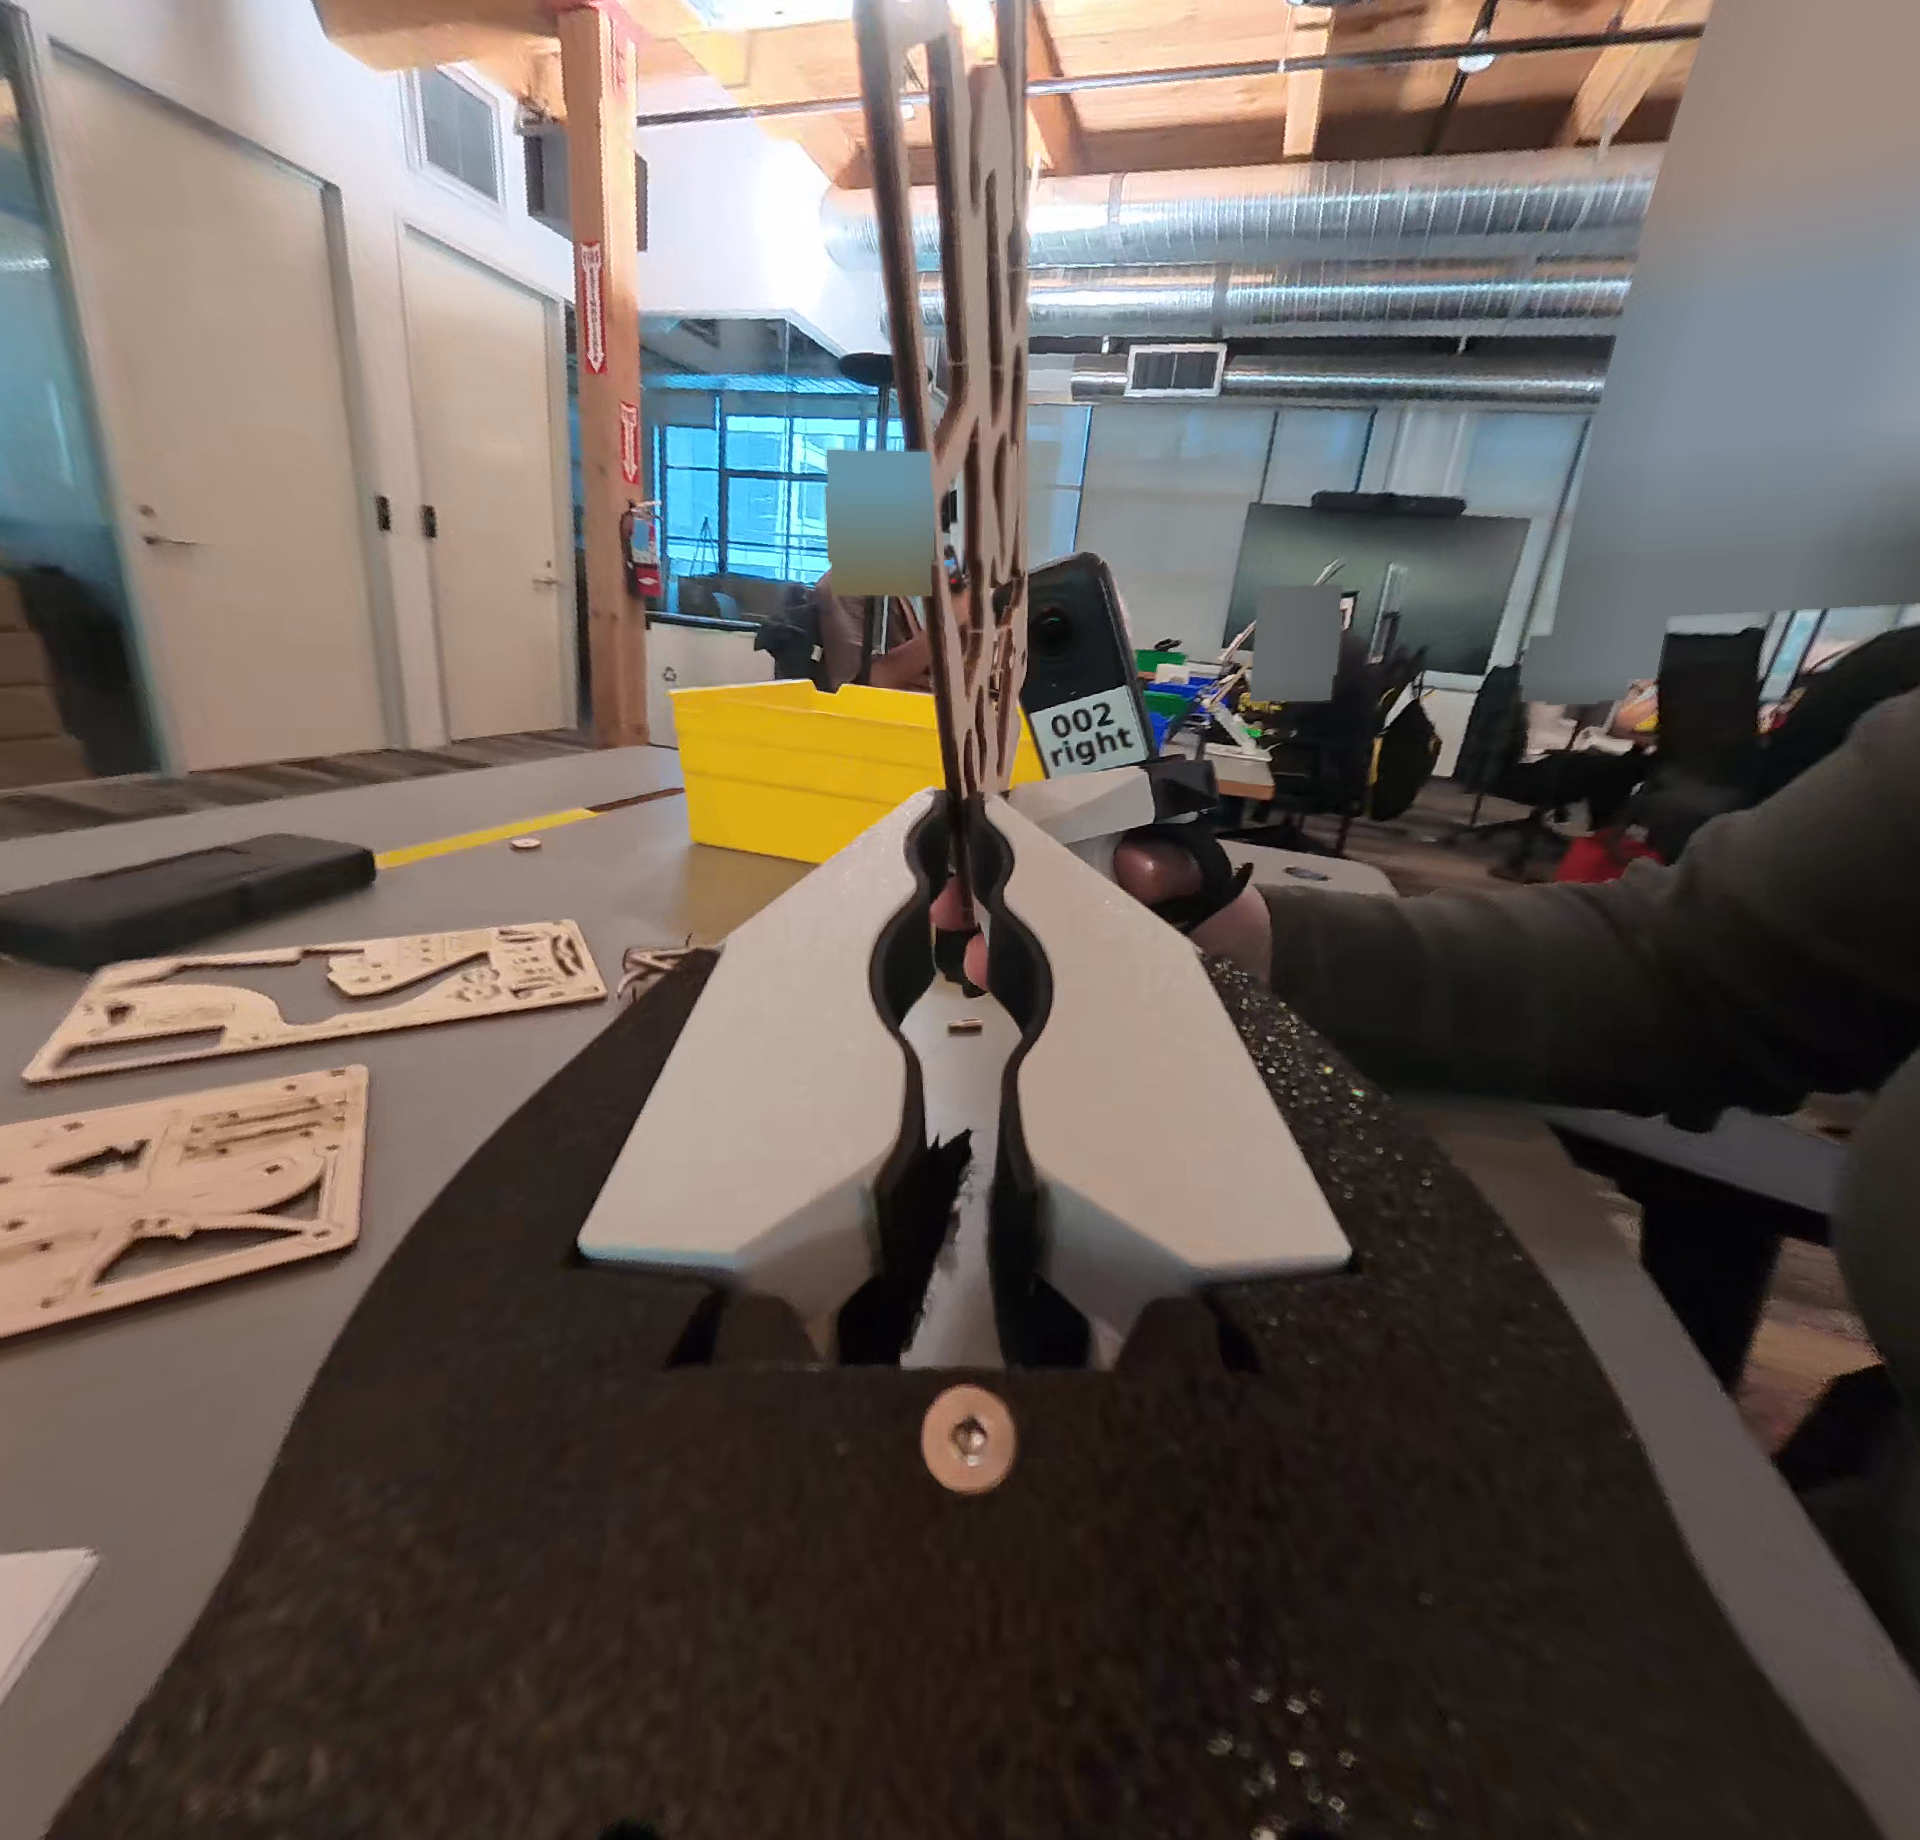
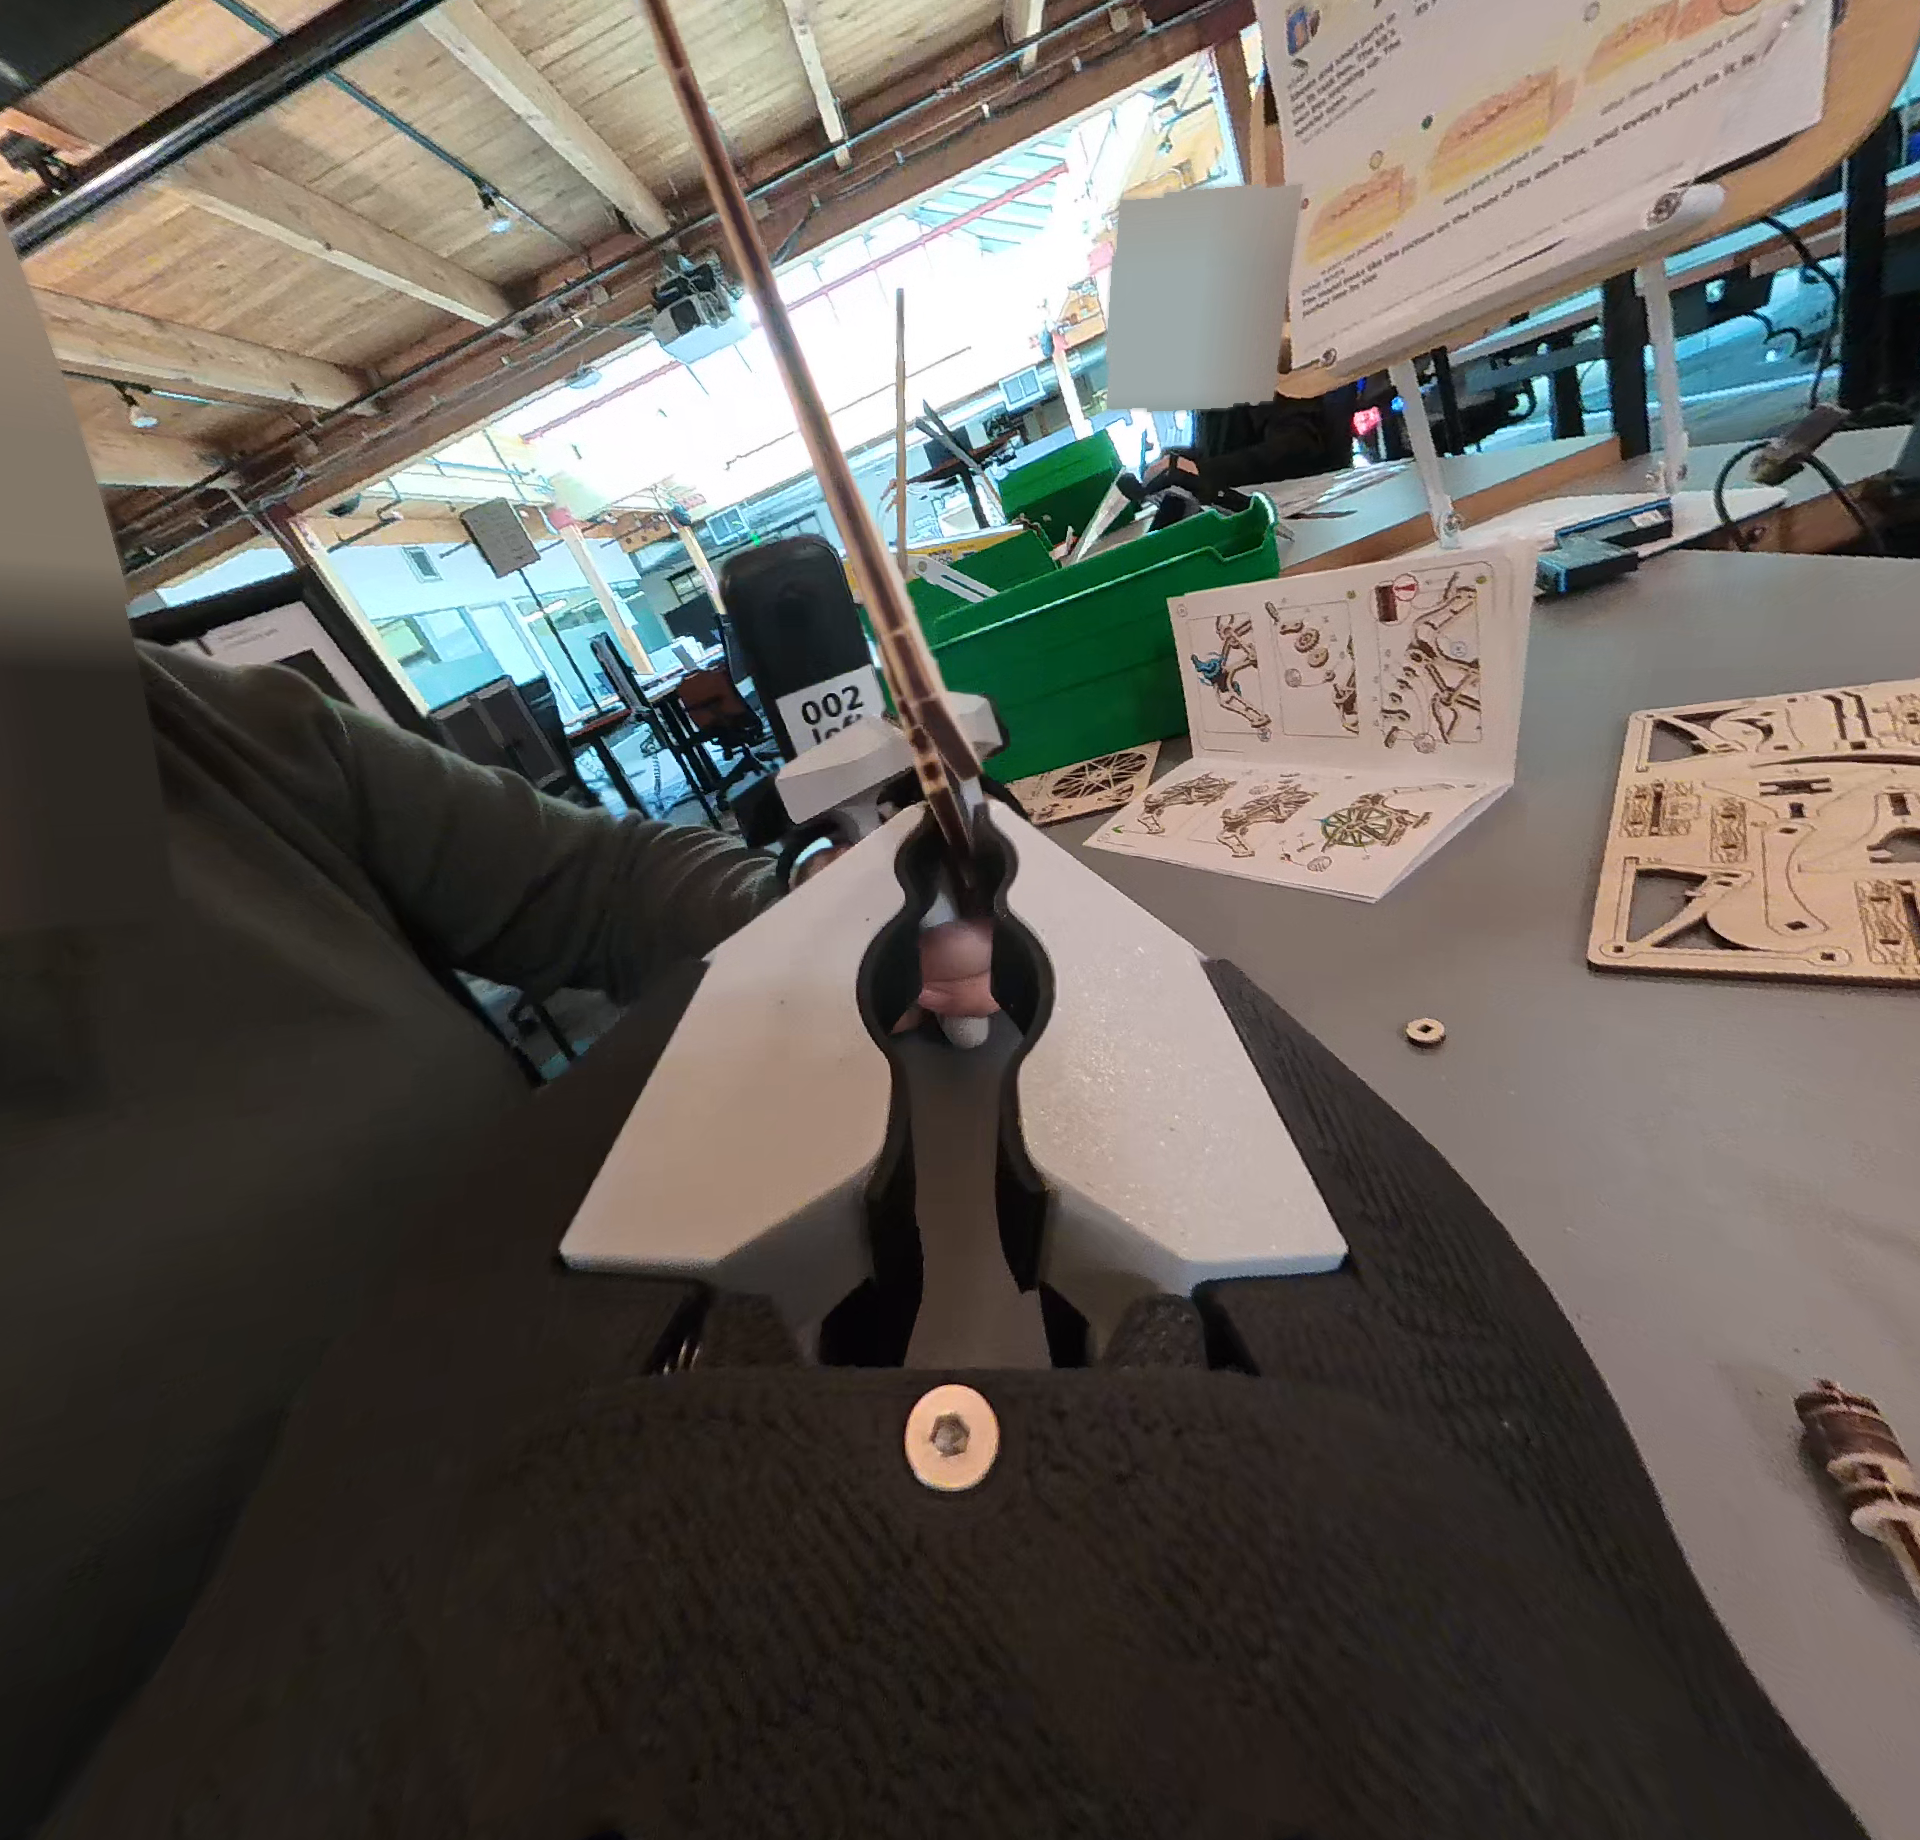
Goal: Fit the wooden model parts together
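The left gripper [image 1: 961, 803] is pinching the bottom edge of an upright laser-cut wooden sheet [image 1: 982, 460], jaws pressed onto it. The right gripper [image 2: 961, 824] is clamping the same sheet [image 2: 790, 367] edge-on. Beyond the sheet, a yellow bin [image 1: 769, 762] is sitting on the grey table [image 1: 208, 1478].

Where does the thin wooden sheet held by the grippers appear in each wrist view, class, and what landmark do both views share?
Left wrist view: wooden sheet stands edge-on, centre, rising from the left gripper.
Right wrist view: it slants up-left from the right gripper.
Shared landmark: the grey table.
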Motion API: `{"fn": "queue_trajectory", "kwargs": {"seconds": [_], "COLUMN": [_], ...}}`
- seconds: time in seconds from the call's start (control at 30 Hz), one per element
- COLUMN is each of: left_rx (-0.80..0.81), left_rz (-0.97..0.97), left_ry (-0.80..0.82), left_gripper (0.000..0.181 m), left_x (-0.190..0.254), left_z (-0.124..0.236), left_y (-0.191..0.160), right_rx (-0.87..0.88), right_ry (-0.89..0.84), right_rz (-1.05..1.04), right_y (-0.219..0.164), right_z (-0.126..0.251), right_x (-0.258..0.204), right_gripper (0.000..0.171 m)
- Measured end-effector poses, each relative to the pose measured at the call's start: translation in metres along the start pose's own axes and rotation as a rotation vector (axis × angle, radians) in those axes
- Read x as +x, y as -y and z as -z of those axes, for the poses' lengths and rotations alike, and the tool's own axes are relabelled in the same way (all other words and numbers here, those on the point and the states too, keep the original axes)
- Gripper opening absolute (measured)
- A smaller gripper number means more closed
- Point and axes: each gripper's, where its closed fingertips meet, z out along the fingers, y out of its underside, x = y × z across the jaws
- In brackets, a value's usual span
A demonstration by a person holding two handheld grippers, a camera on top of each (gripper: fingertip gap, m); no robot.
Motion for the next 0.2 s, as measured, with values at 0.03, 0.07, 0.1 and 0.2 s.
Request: {"fn": "queue_trajectory", "kwargs": {"seconds": [0.03,0.07,0.1,0.2], "left_rx": [0.0,-0.001,-0.003,-0.004], "left_rz": [0.027,0.059,0.089,0.161], "left_ry": [-0.007,-0.013,-0.015,-0.021], "left_gripper": [0.0,0.0,0.0,0.001], "left_x": [-0.0015,-0.0031,-0.0054,-0.0097], "left_z": [0.0,-0.0001,-0.0001,0.0002], "left_y": [-0.0006,-0.0013,-0.0022,-0.0036], "right_rx": [0.0,0.003,0.006,0.01], "right_ry": [-0.005,-0.009,-0.019,-0.04], "right_rz": [-0.008,-0.023,-0.042,-0.08], "right_y": [-0.0007,-0.0009,-0.0012,-0.002], "right_z": [-0.0001,-0.0002,-0.0004,-0.0011], "right_x": [0.0014,0.0025,0.0042,0.0071], "right_gripper": [0.003,0.003,0.003,0.002]}}
